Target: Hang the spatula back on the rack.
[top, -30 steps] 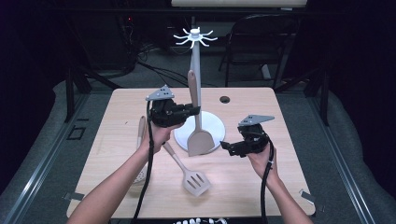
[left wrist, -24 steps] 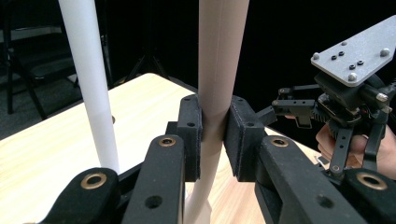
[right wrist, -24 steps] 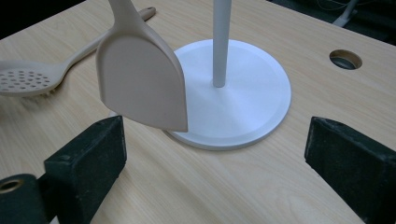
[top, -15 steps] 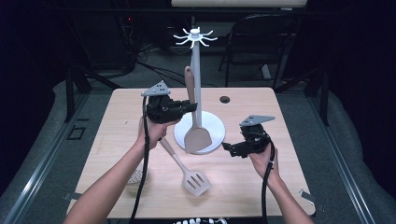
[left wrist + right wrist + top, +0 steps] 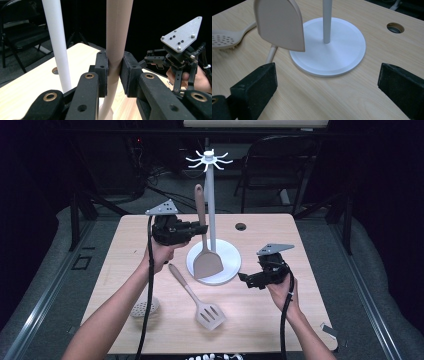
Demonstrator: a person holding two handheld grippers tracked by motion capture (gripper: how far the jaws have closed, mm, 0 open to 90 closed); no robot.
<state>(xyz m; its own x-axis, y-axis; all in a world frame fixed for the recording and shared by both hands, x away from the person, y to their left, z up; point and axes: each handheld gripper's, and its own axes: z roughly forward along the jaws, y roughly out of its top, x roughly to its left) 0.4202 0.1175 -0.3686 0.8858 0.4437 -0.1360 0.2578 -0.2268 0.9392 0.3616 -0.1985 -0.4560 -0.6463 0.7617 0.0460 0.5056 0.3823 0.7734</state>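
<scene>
My left gripper [image 5: 202, 227] [image 5: 115, 72] is shut on the handle of a beige solid spatula [image 5: 207, 262] [image 5: 118, 30]. The spatula hangs upright just left of the white pole of the utensil stand [image 5: 210, 205] [image 5: 56, 37]. Its blade [image 5: 279, 25] hovers over the left edge of the stand's round base [image 5: 227, 257] [image 5: 337, 55]. My right gripper [image 5: 245, 280] [image 5: 327, 77] is held low to the right of the base and points at it. Its jaws have just been opening and now stand wide apart with nothing between them.
A beige slotted spatula [image 5: 197, 300] [image 5: 271, 53] lies on the wooden table in front of the base. A perforated skimmer [image 5: 144, 308] [image 5: 224, 40] lies near the left forearm. A cable hole [image 5: 240, 226] [image 5: 395, 27] sits behind the stand. The stand's hooks [image 5: 209, 159] spread at the pole's top.
The left hand has lifted the solid spatula a little, so it hangs higher beside the pole. The right hand has stayed in place.
</scene>
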